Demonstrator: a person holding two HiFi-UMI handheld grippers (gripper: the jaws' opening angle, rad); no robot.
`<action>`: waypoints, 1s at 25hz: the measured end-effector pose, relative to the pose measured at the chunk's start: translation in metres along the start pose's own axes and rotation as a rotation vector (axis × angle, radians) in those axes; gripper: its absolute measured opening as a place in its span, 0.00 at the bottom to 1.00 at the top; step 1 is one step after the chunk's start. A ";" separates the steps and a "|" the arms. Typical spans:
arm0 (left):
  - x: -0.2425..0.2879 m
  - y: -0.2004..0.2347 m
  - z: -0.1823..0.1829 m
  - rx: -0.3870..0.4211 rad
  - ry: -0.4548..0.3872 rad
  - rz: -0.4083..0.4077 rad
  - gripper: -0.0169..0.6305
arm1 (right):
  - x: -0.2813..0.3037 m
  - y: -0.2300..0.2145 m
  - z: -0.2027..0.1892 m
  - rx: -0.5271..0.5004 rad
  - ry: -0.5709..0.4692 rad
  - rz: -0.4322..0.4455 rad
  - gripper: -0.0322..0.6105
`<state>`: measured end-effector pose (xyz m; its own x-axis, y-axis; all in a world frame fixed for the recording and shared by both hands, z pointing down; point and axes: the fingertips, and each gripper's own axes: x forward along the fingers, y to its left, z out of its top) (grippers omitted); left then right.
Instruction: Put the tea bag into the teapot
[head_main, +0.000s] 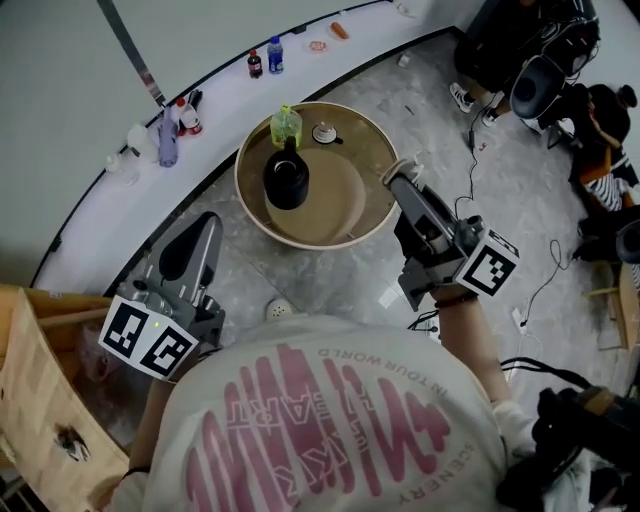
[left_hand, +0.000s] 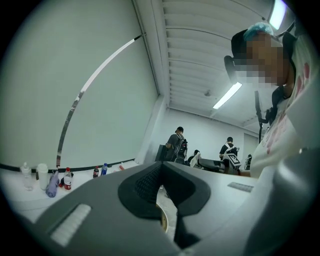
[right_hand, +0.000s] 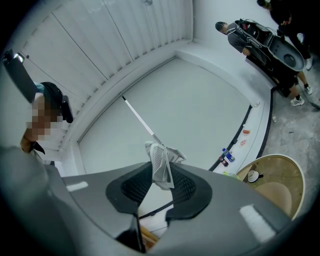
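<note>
A black teapot (head_main: 286, 178) stands with its top open on a round tan table (head_main: 262, 221). My right gripper (head_main: 400, 176) is held above the table's right rim, shut on a white mesh tea bag (head_main: 406, 166). The right gripper view has the tea bag (right_hand: 161, 169) pinched between the pads and sticking up past the tips of the right gripper (right_hand: 161, 181), with the table (right_hand: 295, 172) low at the right. My left gripper (head_main: 207, 224) hangs over the floor, left of the table. Its jaws meet at the tips with nothing between them in the left gripper view (left_hand: 161, 167).
On the table, a yellow-green bottle (head_main: 286, 125) and a small white lid (head_main: 325, 133) stand behind the teapot. Bottles (head_main: 265, 58) and spray bottles (head_main: 172, 127) line the curved white ledge. A brown paper bag (head_main: 40, 400) is at my left. People, chairs and cables (head_main: 545, 280) fill the right.
</note>
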<state>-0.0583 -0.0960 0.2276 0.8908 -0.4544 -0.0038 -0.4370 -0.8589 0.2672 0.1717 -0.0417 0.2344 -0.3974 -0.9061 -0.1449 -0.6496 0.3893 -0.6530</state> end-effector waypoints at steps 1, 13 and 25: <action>0.003 0.010 0.001 -0.006 0.006 -0.019 0.05 | 0.009 -0.001 -0.001 -0.004 -0.007 -0.015 0.19; 0.029 0.044 -0.005 -0.054 0.059 -0.163 0.05 | 0.035 0.006 -0.002 -0.028 -0.050 -0.102 0.19; 0.037 0.082 -0.035 -0.123 0.122 -0.105 0.05 | 0.065 -0.044 -0.038 0.077 0.030 -0.151 0.19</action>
<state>-0.0570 -0.1747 0.2830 0.9423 -0.3259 0.0766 -0.3293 -0.8612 0.3873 0.1496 -0.1117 0.2825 -0.3193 -0.9475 -0.0193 -0.6520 0.2344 -0.7211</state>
